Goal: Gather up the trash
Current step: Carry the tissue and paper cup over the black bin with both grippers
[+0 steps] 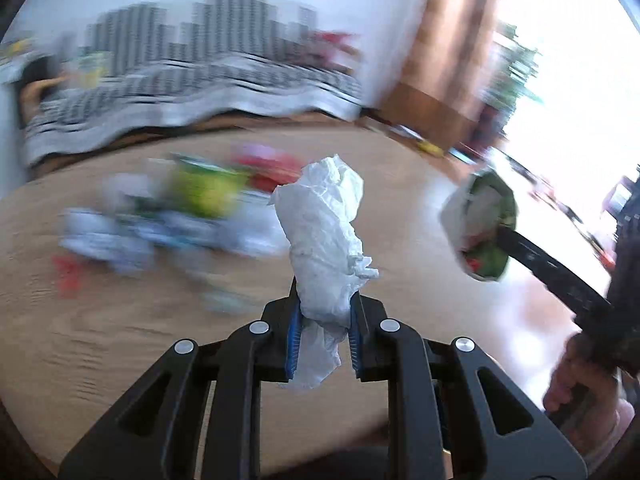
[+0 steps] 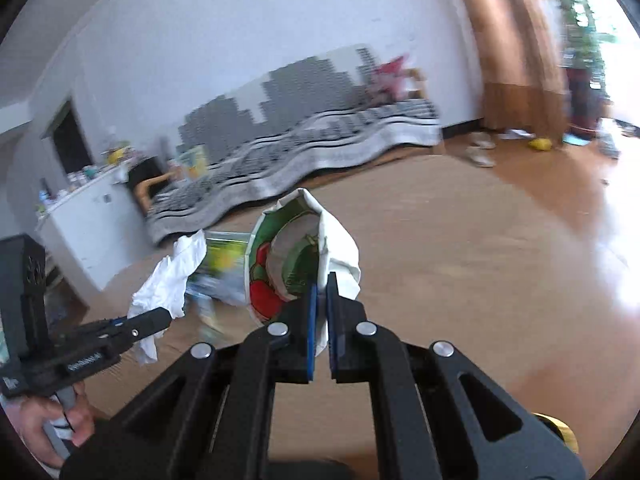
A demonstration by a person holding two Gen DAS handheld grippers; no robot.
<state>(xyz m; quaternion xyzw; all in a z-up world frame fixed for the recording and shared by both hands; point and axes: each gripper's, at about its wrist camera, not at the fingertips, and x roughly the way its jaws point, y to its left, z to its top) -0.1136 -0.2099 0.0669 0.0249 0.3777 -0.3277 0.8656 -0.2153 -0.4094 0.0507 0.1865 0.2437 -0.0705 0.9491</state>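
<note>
Left gripper (image 1: 323, 312) clamped on a crumpled white tissue (image 1: 326, 236), which sticks up between the blue pads, off the floor; right gripper (image 2: 320, 304) pinched tight on the rim of a crushed paper cup (image 2: 298, 254) with red-green print, also lifted clear. Blurred pile of wrappers (image 1: 172, 216) lies on the wooden floor (image 1: 120, 340) beyond the tissue. Patterned grey blanket (image 2: 304, 152) along the white wall behind; brown curtain (image 2: 516, 40) at right by the bright window.
</note>
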